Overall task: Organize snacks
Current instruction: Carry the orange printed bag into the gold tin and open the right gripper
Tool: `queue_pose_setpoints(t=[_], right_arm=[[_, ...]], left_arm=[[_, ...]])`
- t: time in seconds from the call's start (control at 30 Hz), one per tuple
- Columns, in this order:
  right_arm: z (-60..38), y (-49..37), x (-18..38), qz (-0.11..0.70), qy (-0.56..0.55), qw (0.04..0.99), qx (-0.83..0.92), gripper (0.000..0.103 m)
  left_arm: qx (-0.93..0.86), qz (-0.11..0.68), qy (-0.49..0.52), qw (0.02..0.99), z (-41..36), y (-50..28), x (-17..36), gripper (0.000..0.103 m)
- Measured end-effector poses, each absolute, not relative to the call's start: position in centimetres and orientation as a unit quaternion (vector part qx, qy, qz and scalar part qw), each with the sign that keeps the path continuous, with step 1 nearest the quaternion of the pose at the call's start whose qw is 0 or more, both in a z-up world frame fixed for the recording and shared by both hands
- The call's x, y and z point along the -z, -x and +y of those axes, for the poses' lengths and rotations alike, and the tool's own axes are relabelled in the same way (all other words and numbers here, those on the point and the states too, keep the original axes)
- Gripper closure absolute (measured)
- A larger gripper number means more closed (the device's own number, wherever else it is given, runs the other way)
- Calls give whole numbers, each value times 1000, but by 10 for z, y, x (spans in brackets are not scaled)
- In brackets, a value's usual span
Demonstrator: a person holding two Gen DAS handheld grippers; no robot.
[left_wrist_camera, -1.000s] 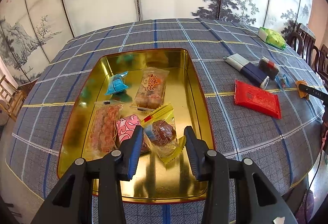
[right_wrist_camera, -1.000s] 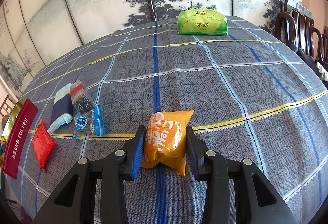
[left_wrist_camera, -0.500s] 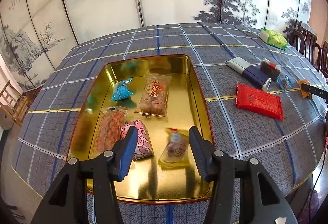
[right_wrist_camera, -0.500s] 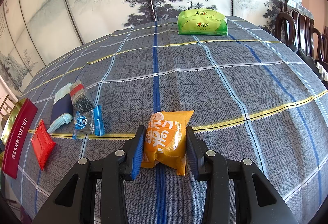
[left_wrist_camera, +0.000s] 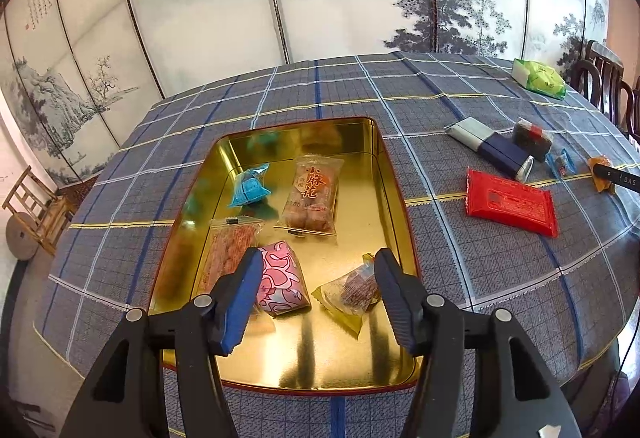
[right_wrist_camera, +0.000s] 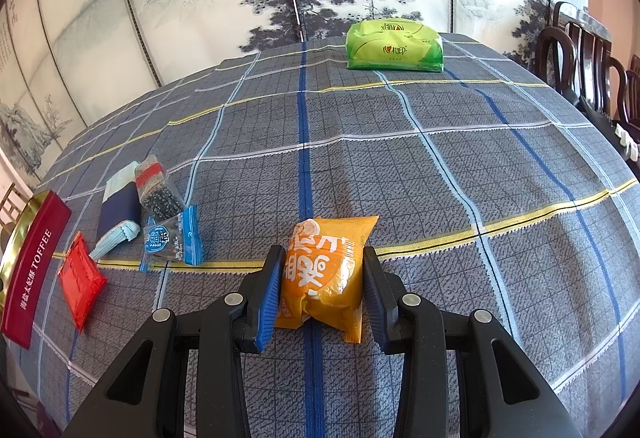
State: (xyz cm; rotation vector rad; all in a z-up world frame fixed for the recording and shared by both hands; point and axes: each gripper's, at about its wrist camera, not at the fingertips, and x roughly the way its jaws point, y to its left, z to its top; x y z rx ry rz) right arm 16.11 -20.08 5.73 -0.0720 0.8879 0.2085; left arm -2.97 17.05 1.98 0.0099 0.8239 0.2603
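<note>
A gold tin (left_wrist_camera: 394,173) with a red rim lies on the checked tablecloth. It holds a blue packet (left_wrist_camera: 249,185), a clear packet of fried twists (left_wrist_camera: 314,193), a pink patterned packet (left_wrist_camera: 282,278), a clear packet of pinkish strips (left_wrist_camera: 230,254) and a yellow-wrapped brown cake (left_wrist_camera: 348,290). My left gripper (left_wrist_camera: 318,270) hovers over the tin's near half. Its jaws are opening and the pads press on nothing; the cake lies below, by the right finger. My right gripper (right_wrist_camera: 323,258) is shut on an orange snack packet (right_wrist_camera: 332,238) that rests on the cloth.
Loose on the cloth, right of the tin, lie a red flat pack (left_wrist_camera: 510,201), a navy and silver pack (left_wrist_camera: 492,149), a dark seed packet (left_wrist_camera: 532,137) and a small blue packet (right_wrist_camera: 172,242). A green pack (right_wrist_camera: 394,45) sits at the far edge. Dark wooden chairs (right_wrist_camera: 580,57) stand at the right.
The left gripper let go of the yellow-wrapped cake, which dropped onto the tin's floor, and its jaws spread wider. The right gripper and the orange packet have not moved.
</note>
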Motion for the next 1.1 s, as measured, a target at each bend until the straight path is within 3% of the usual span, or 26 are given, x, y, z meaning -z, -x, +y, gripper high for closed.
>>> queue_pose_setpoints(t=[0.07,0.3,0.67,0.8,0.87,0.97,1.1], right_arm=[[-201,-161,-57,429,35,897,-100,64],[-208,-149,-61,436,13,894,-102,65],[-197,-100,-70,445,-6,886,-129,65],[-178,-84,-82,439,-5,885,-157,65],[-161,-77,-90,435,1,883,-175,65],[-127,-70,-102,427,12,879,-210,65],[-75,-61,-117,417,28,869,-265,65]], left_arm=[[-133,392,-9,910,171,33,-22,40],[-148,374,-17,915,175,41,-31,35],[-155,367,8,917,186,53,-32,34],[-155,362,35,919,196,63,-33,21],[-152,357,51,920,200,71,-34,20],[-155,363,75,916,208,79,-35,2],[-162,344,118,917,223,97,-38,1]])
